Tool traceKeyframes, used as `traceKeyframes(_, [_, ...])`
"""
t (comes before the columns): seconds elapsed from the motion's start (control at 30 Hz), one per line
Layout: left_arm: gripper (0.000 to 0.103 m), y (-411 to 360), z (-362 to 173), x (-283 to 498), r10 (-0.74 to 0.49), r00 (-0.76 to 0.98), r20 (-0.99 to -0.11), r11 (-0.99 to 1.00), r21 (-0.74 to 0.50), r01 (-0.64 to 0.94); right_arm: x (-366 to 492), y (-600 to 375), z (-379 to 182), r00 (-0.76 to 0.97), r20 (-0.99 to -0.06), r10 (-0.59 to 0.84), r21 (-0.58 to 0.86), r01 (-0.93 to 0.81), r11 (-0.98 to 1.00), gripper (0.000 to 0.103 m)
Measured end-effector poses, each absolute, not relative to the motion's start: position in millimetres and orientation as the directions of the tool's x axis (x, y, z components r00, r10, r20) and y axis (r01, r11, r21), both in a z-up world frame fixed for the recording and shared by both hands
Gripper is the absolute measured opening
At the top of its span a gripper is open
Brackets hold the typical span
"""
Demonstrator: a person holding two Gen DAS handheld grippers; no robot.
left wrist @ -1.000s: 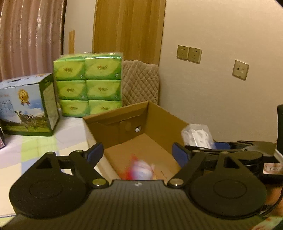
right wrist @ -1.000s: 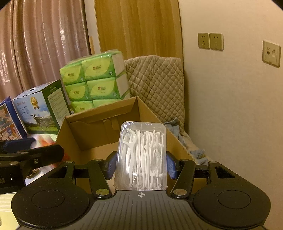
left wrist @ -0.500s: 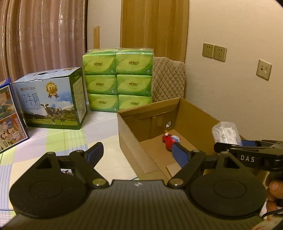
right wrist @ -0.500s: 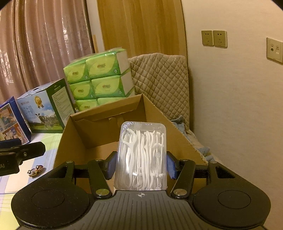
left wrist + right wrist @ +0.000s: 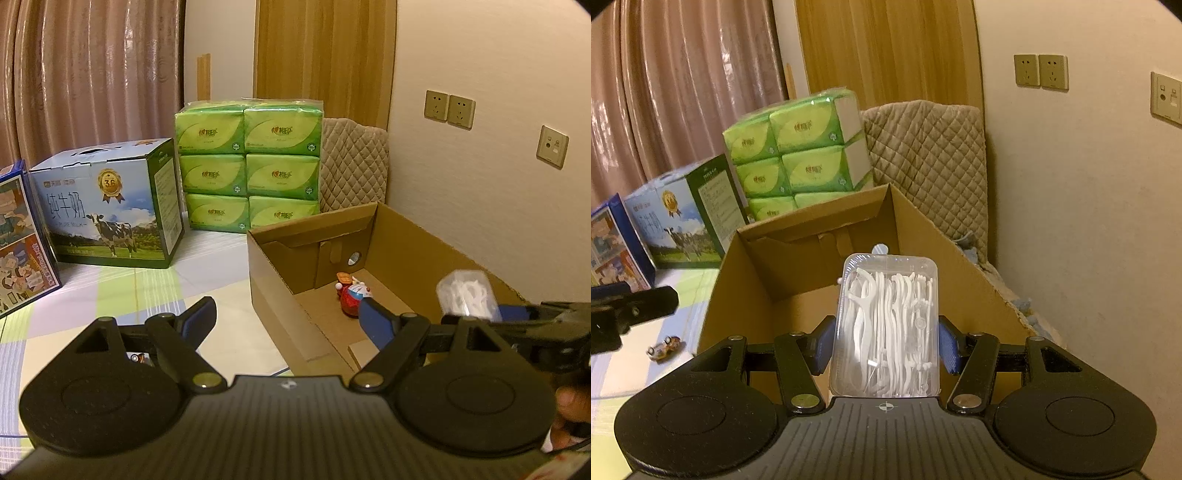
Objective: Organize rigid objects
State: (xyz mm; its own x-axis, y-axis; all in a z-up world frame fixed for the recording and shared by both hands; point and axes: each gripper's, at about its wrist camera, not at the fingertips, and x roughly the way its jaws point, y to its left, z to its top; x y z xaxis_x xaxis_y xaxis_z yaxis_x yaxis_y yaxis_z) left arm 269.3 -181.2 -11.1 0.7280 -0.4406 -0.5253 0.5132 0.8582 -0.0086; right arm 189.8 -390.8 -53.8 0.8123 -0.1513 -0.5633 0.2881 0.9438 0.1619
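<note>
An open cardboard box (image 5: 280, 266) stands on the table, with a small red and blue cartoon figure (image 5: 351, 295) lying on its floor. My left gripper (image 5: 286, 319) is open and empty, hovering over the box's near left corner. My right gripper (image 5: 886, 343) is shut on a clear plastic case of white floss picks (image 5: 886, 328), held above the near end of the box (image 5: 746, 295). In the left wrist view that case (image 5: 463, 295) shows at the right, over the box's right wall. A small toy car (image 5: 663, 347) lies on the tablecloth left of the box.
A milk carton box (image 5: 107, 206), a stack of green tissue packs (image 5: 247, 166) and a blue picture box (image 5: 22, 251) stand at the back left. A quilted cushion (image 5: 931, 158) leans behind the cardboard box. The wall with sockets (image 5: 1041, 70) runs close on the right.
The figure, blurred between the left fingers a second ago, now lies still in the box. The left gripper has drawn back and to the left. The right gripper keeps its hold on the floss case.
</note>
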Motion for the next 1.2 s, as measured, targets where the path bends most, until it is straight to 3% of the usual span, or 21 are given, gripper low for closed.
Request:
traceKeyframes(0.1, [0.081, -181.0, -12.8, 270.5, -0.427, 0.731, -0.533, 0.863, 0.0, 0.505, 194.0, -391.9, -62.1, 0.794, -0.594, -0.126, 0.183, 0.286, 0.941, 0.053])
traceKeyframes(0.23, [0.081, -179.1, -15.0, 272.1, -0.42, 0.729, -0.541, 0.867, 0.0, 0.499, 191.0, -392.1, -59.6, 0.811, -0.568, -0.141, 0.181, 0.291, 0.94, 0.055])
traceKeyframes(0.37, [0.081, -178.1, -16.0, 272.6, -0.42, 0.727, -0.544, 0.867, -0.003, 0.499, 189.2, -393.7, -57.9, 0.817, -0.551, -0.169, 0.177, 0.312, 0.934, 0.07])
traceKeyframes(0.83, [0.081, -164.1, -16.4, 272.7, -0.397, 0.741, -0.542, 0.883, -0.005, 0.469, 186.3, -382.4, -50.6, 0.849, -0.508, -0.144, 0.186, 0.272, 0.944, 0.07])
traceKeyframes(1.2, [0.081, -89.5, -14.1, 275.4, -0.262, 0.808, -0.528, 0.945, 0.029, 0.325, 186.2, -332.1, -35.9, 0.91, -0.412, -0.054, 0.187, 0.143, 0.972, 0.07])
